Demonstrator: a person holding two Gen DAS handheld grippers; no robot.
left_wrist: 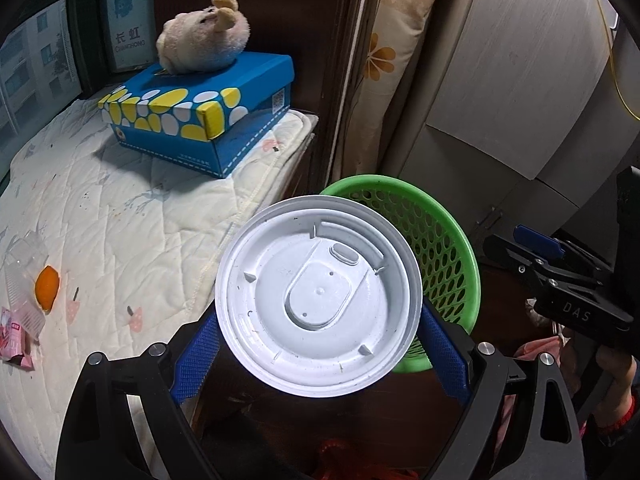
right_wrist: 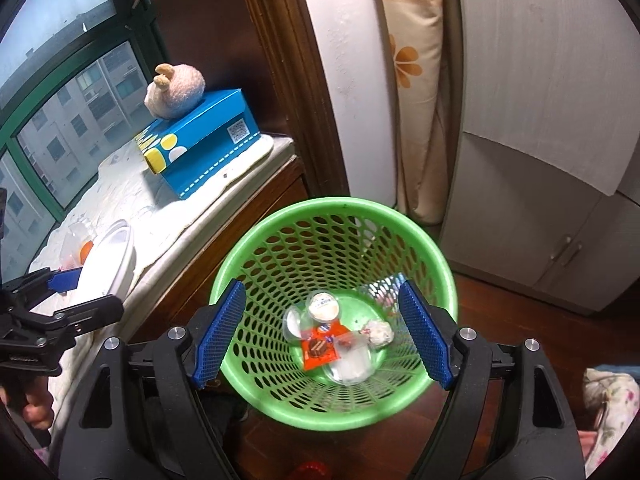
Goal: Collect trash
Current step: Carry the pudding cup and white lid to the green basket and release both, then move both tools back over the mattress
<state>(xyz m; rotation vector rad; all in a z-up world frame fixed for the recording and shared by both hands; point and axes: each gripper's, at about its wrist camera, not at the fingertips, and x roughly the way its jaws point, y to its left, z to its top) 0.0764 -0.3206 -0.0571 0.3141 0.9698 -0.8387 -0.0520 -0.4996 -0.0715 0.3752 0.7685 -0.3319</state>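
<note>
the left gripper (left_wrist: pixel 318 322) is clamped on a white lid (left_wrist: pixel 318 296), the green basket (left_wrist: pixel 448 248) just beyond. the right gripper (right_wrist: pixel 322 334) hangs apart over the basket's trash (right_wrist: pixel 320 350).

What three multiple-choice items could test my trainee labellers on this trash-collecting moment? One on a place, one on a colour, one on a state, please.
1. Where does the plush toy lie?
A. on the blue box
B. in the basket
C. on the floor

2. What colour is the basket?
A. red
B. green
C. white

3. How is the left gripper?
A. open, nothing in it
B. shut on the white lid
C. holding a wrapper

Answers:
1 A, it rests on the box top.
2 B, green mesh shows in both views.
3 B, blue pads press the lid's rim.
</note>
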